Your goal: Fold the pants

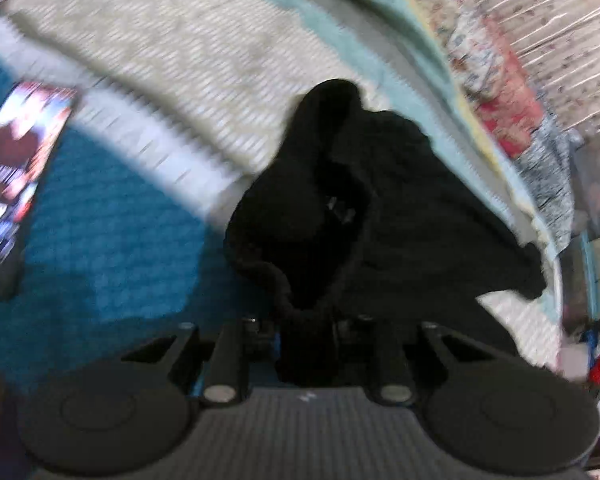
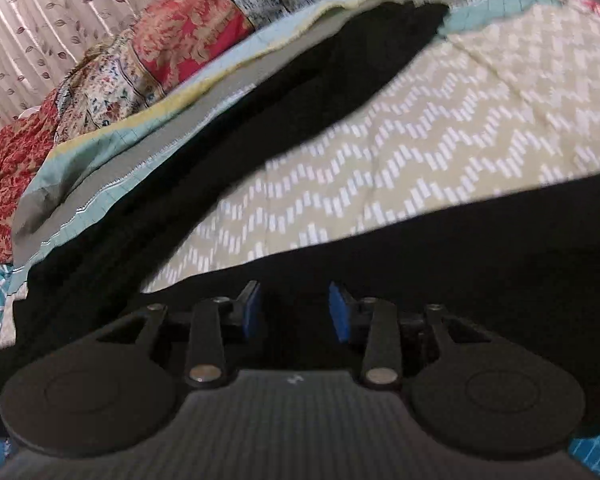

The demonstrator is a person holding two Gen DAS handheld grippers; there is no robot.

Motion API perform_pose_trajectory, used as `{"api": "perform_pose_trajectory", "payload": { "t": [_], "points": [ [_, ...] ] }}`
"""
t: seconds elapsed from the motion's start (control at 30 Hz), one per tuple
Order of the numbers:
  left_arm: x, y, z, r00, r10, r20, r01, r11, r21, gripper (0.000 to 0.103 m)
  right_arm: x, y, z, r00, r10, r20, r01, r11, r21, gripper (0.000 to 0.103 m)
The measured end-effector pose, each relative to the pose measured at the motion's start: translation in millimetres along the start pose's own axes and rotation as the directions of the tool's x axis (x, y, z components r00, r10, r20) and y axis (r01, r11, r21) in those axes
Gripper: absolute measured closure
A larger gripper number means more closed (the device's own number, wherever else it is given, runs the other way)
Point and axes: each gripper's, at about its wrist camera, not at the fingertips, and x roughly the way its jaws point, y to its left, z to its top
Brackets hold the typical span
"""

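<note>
The black pants [image 1: 380, 200] lie bunched on the bed in the left wrist view, with the gathered waistband running down into my left gripper [image 1: 306, 336]. Its jaws are shut on that black cloth, which fills the gap and hides the pads. In the right wrist view one pant leg [image 2: 260, 120] stretches away to the upper right. Another stretch of the same black cloth [image 2: 500, 240] crosses just ahead of my right gripper [image 2: 296, 312]. The blue pads [image 2: 252, 312] stand apart with their faces bare, over the black cloth, not pressing on it.
The bed carries a beige zigzag-patterned cover [image 2: 460, 120] and a teal blanket [image 1: 100, 220]. A colourful flat object like a phone or booklet [image 1: 16, 160] lies at the left. A patchwork quilt [image 2: 180, 40] is piled along the far edge, before a leaf-print curtain [image 2: 40, 12].
</note>
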Motion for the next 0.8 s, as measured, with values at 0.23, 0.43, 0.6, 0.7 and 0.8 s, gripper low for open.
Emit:
{"api": "perform_pose_trajectory", "payload": {
  "t": [0.23,0.43,0.6,0.7,0.8],
  "points": [
    [-17,-21,28,0.983,0.102,0.156,-0.124,0.983,0.138,0.054,-37,0,32,0.999,-0.001,0.034,0.005,0.994,-0.112,0.063],
    [25,-112,95,0.894,0.182,0.409,-0.377,0.797,0.471,0.036,-34,2,140,0.977,-0.076,0.201,0.1,0.989,-0.11,0.062],
    [111,-158,118,0.894,0.2,0.402,-0.436,0.6,0.671,0.022,33,1,236,0.97,-0.109,0.215,0.105,0.994,0.028,0.043],
    [137,-148,124,0.909,0.223,0.351,-0.413,0.59,0.693,0.022,91,2,275,0.96,-0.212,0.184,0.205,0.977,0.056,0.038],
    [153,-134,130,0.913,0.242,0.327,-0.406,0.6,0.689,0.05,134,-12,299,0.934,-0.317,0.164,0.303,0.947,0.107,0.038]
  ]
}}
